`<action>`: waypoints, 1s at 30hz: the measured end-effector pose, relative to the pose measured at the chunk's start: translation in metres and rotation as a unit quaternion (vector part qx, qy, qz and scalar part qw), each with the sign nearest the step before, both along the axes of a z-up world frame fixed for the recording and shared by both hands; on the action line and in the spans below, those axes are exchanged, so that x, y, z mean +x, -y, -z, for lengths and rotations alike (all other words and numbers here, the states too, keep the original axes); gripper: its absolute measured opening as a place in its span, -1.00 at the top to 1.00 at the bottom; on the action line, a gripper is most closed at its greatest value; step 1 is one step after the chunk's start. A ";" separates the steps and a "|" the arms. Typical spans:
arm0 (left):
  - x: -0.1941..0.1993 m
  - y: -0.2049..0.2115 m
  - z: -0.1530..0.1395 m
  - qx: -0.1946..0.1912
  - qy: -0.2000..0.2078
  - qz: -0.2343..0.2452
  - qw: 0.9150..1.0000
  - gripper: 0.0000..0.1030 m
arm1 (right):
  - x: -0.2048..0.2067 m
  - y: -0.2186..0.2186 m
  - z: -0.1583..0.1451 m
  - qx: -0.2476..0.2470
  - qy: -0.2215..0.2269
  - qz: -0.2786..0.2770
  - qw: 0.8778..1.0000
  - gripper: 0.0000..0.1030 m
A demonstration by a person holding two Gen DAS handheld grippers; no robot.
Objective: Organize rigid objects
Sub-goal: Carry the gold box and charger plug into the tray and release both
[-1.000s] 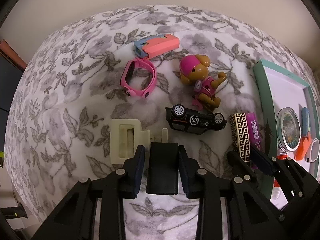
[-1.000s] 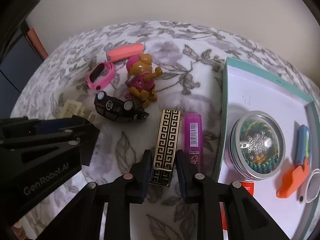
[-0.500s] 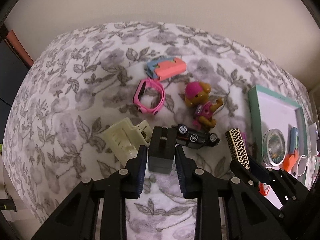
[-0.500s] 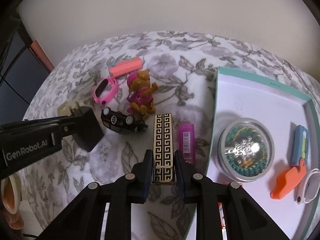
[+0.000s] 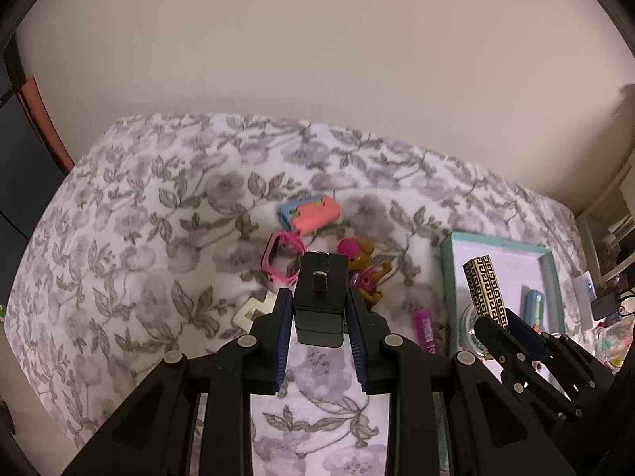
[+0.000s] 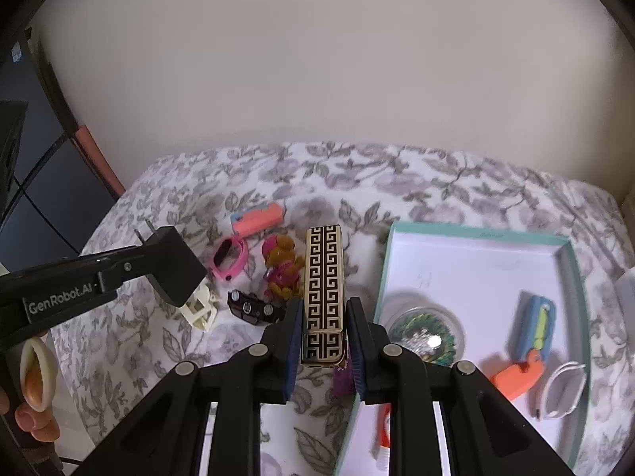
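A surface covered by a grey floral cloth [image 6: 456,194] fills the lower frame. At its centre are laid a coral-and-blue case [image 6: 258,217], a pink watch [image 6: 231,258], a toy dog [image 6: 282,266], a black toy car [image 6: 254,311], a cream clip [image 6: 200,311] and a magenta marker [image 5: 424,327]. A teal-rimmed tray [image 6: 476,233] is set at right.

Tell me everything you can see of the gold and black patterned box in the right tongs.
The gold and black patterned box is a long, slim, rigid-looking block with a glossy gold surface covered in a black Greek-key maze pattern and rounded gold edges. The right tongs are shut on its near end, pads pressing both long sides. It is lifted clear of the floral bedspread, pointing away from the camera, with its far end tilted up. Nothing else touches it. In the left wrist view it shows in front of the teal tray.
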State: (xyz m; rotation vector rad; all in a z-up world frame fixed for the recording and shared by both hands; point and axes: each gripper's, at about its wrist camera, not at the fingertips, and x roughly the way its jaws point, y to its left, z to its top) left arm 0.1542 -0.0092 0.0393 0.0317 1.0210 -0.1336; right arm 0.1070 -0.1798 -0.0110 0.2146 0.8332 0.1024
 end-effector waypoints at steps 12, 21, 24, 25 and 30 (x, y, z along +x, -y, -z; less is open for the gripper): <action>-0.021 0.055 -0.010 -0.030 -0.004 0.083 0.996 0.45 | -0.004 0.039 0.002 -0.014 -0.027 0.042 0.999 0.55; -0.049 0.129 0.013 -0.029 -0.046 0.179 0.982 0.45 | -0.019 0.111 0.014 -0.001 -0.061 0.109 0.992 0.55; -0.058 0.146 0.022 -0.042 -0.069 0.205 0.975 0.45 | -0.026 0.133 0.016 -0.004 -0.067 0.134 0.989 0.55; -0.060 0.150 0.026 -0.040 -0.074 0.210 0.974 0.45 | -0.029 0.141 0.017 -0.004 -0.070 0.145 0.987 0.55; -0.065 0.162 0.044 -0.035 -0.099 0.219 0.970 0.45 | -0.041 0.170 0.021 -0.002 -0.079 0.179 0.981 0.55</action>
